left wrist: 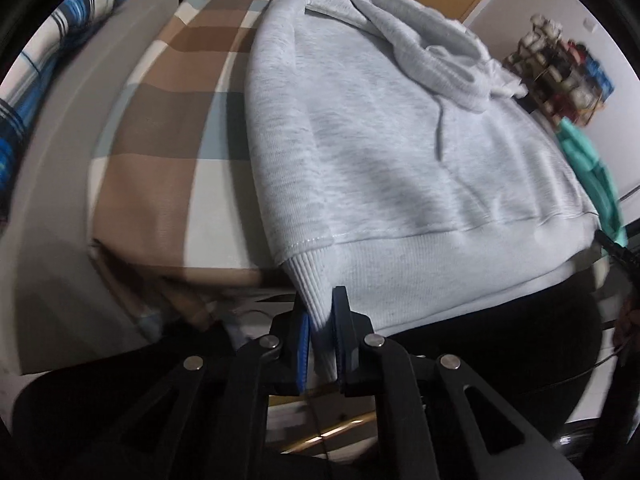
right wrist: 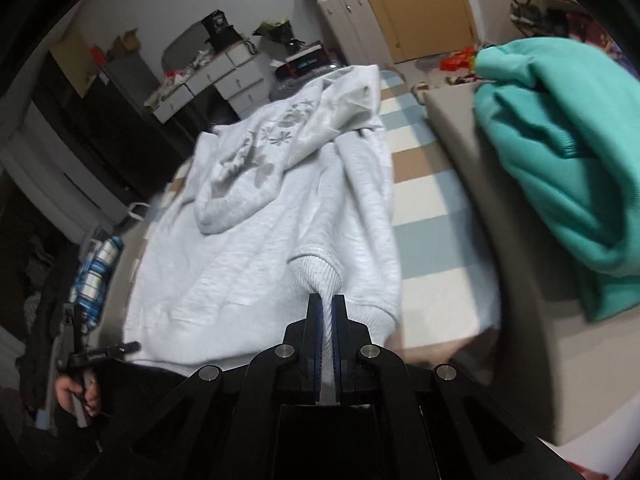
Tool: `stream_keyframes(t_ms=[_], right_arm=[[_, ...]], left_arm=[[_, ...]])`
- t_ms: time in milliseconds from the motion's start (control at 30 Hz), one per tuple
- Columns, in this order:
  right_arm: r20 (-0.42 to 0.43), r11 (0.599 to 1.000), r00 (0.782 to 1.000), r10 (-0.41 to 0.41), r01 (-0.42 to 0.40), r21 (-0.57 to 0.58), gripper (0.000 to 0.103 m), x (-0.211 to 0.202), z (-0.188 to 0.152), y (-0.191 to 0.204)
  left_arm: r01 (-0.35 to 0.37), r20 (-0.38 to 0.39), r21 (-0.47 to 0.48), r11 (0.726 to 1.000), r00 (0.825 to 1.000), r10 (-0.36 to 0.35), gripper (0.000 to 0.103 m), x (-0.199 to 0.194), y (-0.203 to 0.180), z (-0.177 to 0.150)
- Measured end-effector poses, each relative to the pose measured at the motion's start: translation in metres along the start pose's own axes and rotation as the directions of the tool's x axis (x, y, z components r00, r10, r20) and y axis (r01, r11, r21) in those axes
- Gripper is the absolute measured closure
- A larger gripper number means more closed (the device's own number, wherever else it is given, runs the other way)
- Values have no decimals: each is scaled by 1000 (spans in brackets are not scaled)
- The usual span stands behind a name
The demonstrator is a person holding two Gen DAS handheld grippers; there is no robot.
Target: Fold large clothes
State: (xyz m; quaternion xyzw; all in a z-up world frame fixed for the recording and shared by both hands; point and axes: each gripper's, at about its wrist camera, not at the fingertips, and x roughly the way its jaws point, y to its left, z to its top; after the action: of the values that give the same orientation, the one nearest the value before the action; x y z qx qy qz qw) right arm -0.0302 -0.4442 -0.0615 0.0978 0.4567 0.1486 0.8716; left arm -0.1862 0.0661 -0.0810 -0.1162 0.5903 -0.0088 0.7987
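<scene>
Black arms with blue pads fill the bottom of both views. Between the pads of the left gripper [left wrist: 320, 332] the ribbed cuff [left wrist: 310, 284] of a sleeve is pinched, with the jaws pressed together on the cloth. Between the pads of the right gripper [right wrist: 327, 320] the other ribbed cuff [right wrist: 320, 276] is squeezed the same way, and the jaws are shut tight on it. Both cuffs belong to a big light grey hoodie [left wrist: 380, 152], which is spread flat on a checked blanket [left wrist: 168, 128] of brown, white and pale blue squares. Its hood [left wrist: 432, 64] is laid on top of the body, and grey flower shapes [right wrist: 276, 136] can be seen on the hood in the right view. Its wide ribbed hem [left wrist: 440, 272] is seen at the near edge of the bed. A green garment [right wrist: 568, 152] is heaped on a grey ledge [right wrist: 500, 240] beside the blanket, well apart from the hoodie. A blue and white checked cloth [left wrist: 60, 40] is seen at the far left of the left view. In the right view, a hand [right wrist: 76, 394] is seen low on the left, wrapped round the handle of the left gripper. White drawers [right wrist: 236, 76] and a brown door [right wrist: 420, 8] are seen far behind the bed.
</scene>
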Motion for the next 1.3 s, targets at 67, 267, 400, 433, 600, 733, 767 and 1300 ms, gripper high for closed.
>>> stream_keyframes(t_ms=[67, 267, 400, 433, 600, 733, 767, 1300], right_arm=[[-68, 996, 995, -77, 74, -42, 100, 18, -13, -2], [-130, 982, 977, -168, 154, -111, 99, 36, -28, -2], [-55, 997, 998, -40, 37, -66, 84, 15, -17, -4], [-20, 998, 1000, 19, -20, -52, 61, 8, -15, -6], [41, 999, 999, 14, -13, -36, 25, 16, -7, -3], [-89, 999, 996, -1, 4, 36, 37, 53, -8, -11], [-103, 999, 995, 9, -3, 50, 44, 55, -9, -14], [-48, 933, 963, -265, 243, -265, 99, 35, -22, 14]], left_arm=[[-63, 8, 32, 997, 998, 63, 97, -1, -2, -2], [-16, 3, -2, 1000, 1000, 16, 97, -14, 11, -6], [93, 107, 9, 996, 990, -93, 47, -36, 11, -4], [111, 119, -3, 994, 987, -110, 25, -36, 12, -2], [143, 85, -106, 984, 987, -134, 6, -5, 15, 15], [149, -3, -191, 970, 988, -152, 7, 23, 20, 13], [155, -4, -196, 968, 987, -159, 16, 28, 20, 12], [30, 19, 7, 1000, 999, -31, 102, -3, 5, 1]])
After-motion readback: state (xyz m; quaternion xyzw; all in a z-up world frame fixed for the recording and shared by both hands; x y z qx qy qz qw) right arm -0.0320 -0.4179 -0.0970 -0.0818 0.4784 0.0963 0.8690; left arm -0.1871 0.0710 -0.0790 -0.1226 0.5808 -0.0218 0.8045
